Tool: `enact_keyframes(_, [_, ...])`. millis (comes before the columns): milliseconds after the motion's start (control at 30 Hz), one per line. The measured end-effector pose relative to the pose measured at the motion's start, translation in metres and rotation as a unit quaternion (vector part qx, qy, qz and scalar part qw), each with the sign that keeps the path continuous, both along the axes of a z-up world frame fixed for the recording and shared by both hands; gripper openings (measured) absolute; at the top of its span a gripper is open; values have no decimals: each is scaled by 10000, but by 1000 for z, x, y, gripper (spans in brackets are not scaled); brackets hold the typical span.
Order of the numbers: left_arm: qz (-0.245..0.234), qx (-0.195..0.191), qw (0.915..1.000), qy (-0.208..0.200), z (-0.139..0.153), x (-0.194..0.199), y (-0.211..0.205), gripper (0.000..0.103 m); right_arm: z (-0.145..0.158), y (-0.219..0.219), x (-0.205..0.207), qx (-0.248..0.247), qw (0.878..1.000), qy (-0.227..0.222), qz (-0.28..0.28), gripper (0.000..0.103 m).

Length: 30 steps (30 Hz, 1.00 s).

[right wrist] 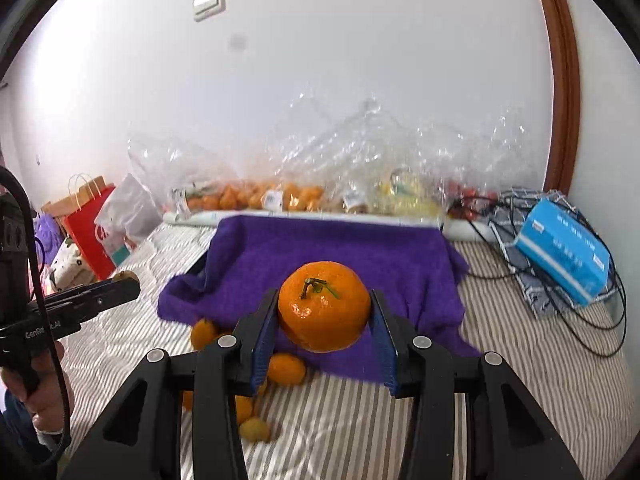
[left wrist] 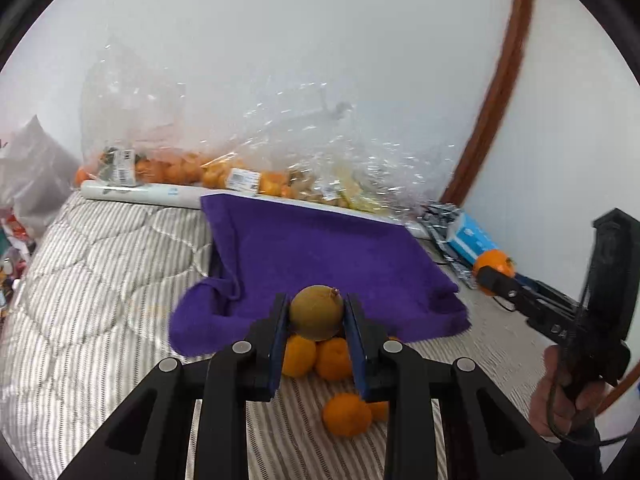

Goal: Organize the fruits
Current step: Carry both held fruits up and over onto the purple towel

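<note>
Purple terry towel (right wrist: 332, 264) covers a raised tray on a striped quilt (left wrist: 100, 264). Above its near edge, the left gripper (left wrist: 317, 316) clamps 1 round olive-brown fruit (left wrist: 316, 312); the right gripper (right wrist: 325, 312) clamps 1 large orange mandarin (right wrist: 324, 306). Loose small mandarins (left wrist: 320, 358) lie below that edge.

A round greenish-brown fruit (left wrist: 317, 312) with a little nub on top is pinched up off the bedding. Right below it, at 6 o'clock, a loose bunch of small orange mandarins (left wrist: 320, 356) lies on the stripes. A big glossy orange (right wrist: 324, 306), stem up, is clamped too.
</note>
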<state>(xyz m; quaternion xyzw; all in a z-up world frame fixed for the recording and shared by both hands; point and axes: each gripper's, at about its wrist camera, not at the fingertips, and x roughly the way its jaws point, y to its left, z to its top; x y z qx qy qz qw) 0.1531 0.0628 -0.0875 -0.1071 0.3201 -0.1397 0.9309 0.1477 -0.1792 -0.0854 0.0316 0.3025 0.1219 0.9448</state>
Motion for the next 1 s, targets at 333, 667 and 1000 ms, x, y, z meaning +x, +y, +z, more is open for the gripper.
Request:
enact_keyframes(333, [379,247,9989,110,12,25,0,26,7,-4,24,23,10000,-11,-96,44])
enact_keyframes(667, [614,236,9977,188,14,59,-2,26,10,-3,58,84,9999,-30,-93,44])
enact_keyframes(1000, [752,283,9956,490,-7,99,-4,26,-5,-4,95,158,9998,-2,-101,44])
